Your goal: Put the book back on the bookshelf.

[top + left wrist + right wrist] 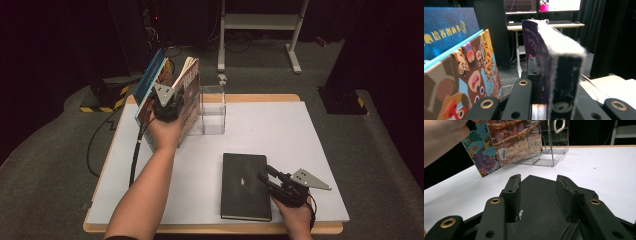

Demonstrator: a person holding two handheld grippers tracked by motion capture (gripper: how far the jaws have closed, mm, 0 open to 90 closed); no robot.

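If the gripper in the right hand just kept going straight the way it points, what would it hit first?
Most likely the black book: the right gripper hovers at its edge, open jaws aimed low across the cover. Beyond it stand the picture books and clear box.

Books: four counted.
- Three upright at upper left of high view: blue-covered book at far left, cartoon-animal picture book beside it, thick paperback nearest centre.
- One black notebook flat, lower centre of high view.

Clear acrylic holder: one, upper centre, right of upright books.

Table: one, white top with wooden edge.

Grippers: two, left gripper upper left among books, right gripper lower right at notebook edge.

Hands: two.
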